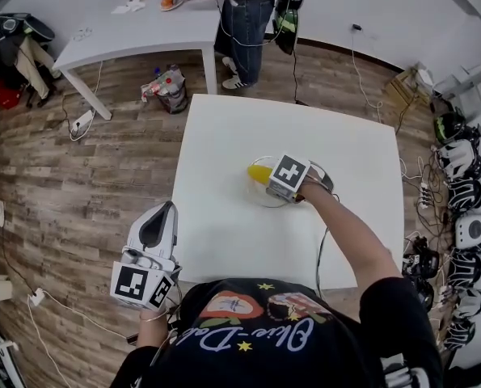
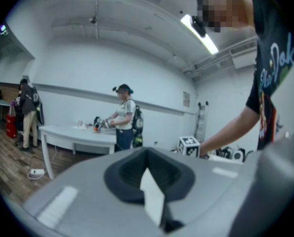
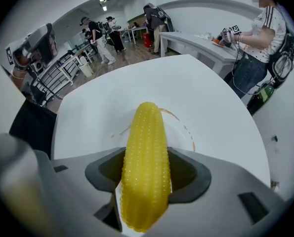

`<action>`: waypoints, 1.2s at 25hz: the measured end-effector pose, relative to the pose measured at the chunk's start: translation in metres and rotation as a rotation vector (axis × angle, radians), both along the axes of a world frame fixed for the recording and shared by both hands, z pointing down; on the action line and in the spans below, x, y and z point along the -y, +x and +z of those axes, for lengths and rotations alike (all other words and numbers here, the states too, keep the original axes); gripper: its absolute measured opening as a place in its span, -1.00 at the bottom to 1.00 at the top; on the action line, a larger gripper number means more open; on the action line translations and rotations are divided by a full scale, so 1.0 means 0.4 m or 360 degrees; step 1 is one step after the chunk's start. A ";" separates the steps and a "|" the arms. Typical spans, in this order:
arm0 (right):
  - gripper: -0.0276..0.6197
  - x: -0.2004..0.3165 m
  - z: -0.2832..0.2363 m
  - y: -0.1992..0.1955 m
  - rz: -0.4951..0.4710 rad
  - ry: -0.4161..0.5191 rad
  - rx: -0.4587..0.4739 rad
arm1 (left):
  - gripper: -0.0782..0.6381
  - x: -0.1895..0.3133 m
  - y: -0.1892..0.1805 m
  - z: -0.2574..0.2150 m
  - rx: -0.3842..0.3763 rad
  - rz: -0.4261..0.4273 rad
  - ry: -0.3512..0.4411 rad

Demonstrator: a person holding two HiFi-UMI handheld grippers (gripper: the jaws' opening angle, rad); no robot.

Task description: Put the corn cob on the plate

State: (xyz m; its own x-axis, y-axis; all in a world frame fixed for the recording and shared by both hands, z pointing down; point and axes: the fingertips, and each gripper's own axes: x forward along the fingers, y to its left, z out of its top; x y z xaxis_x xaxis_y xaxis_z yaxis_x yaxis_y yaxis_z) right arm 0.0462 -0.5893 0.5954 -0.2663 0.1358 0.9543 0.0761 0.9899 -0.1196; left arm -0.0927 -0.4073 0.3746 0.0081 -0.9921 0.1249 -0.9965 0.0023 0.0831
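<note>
Right tongs (image 3: 146,171) clamped on yellow dimpled corn cob (image 3: 146,142) | round white plate (image 3: 185,128) just beneath them, on white tabletop (image 1: 224,148) | left tongs (image 2: 147,179) pressed together, empty, beside tabletop edge.

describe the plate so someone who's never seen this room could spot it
Start at the white square table on the wooden floor. Near its centre, below the corn cob held in the right tool, lies the plate: round, table-white, edged by a thin orange line.

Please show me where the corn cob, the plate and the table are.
corn cob (image 3: 146,152): right gripper view, middle of its yellow body.
plate (image 3: 185,127): right gripper view, its orange-lined rim.
table (image 1: 224,225): head view, bare white top.
</note>
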 end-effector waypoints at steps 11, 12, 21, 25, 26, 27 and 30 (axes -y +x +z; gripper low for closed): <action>-0.13 0.054 -0.255 -0.002 0.0385 0.0076 0.0886 | -0.82 -0.001 0.041 -0.014 0.0023 0.0049 0.0013; -0.13 0.044 -0.313 0.004 0.0431 0.0038 0.1081 | -0.82 0.001 0.046 -0.016 0.0023 0.0057 0.0018; -0.80 -0.080 -0.488 0.127 0.0807 0.0032 0.1653 | -0.82 0.063 0.094 -0.053 -0.0011 0.0187 0.0137; -0.86 -0.110 -0.518 0.162 0.0886 -0.0026 0.1756 | -0.82 0.076 0.126 -0.054 -0.0005 0.0223 0.0138; -0.86 -0.112 -0.526 0.170 0.0886 -0.0028 0.1767 | -0.82 0.076 0.132 -0.053 -0.0003 0.0225 0.0131; -0.87 -0.111 -0.534 0.178 0.0891 -0.0032 0.1782 | -0.82 0.076 0.136 -0.052 -0.0001 0.0224 0.0126; -0.87 -0.103 -0.546 0.187 0.0897 -0.0028 0.1798 | -0.82 0.071 0.131 -0.049 -0.0003 0.0206 0.0113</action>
State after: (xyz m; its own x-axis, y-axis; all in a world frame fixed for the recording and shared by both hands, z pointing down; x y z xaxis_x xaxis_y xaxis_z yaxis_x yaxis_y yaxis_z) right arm 0.1211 -0.5482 0.3771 -0.9551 -0.2516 0.1562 -0.2869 0.9171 -0.2768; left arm -0.0402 -0.4357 0.3549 0.1370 -0.9891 0.0542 -0.9879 -0.1324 0.0805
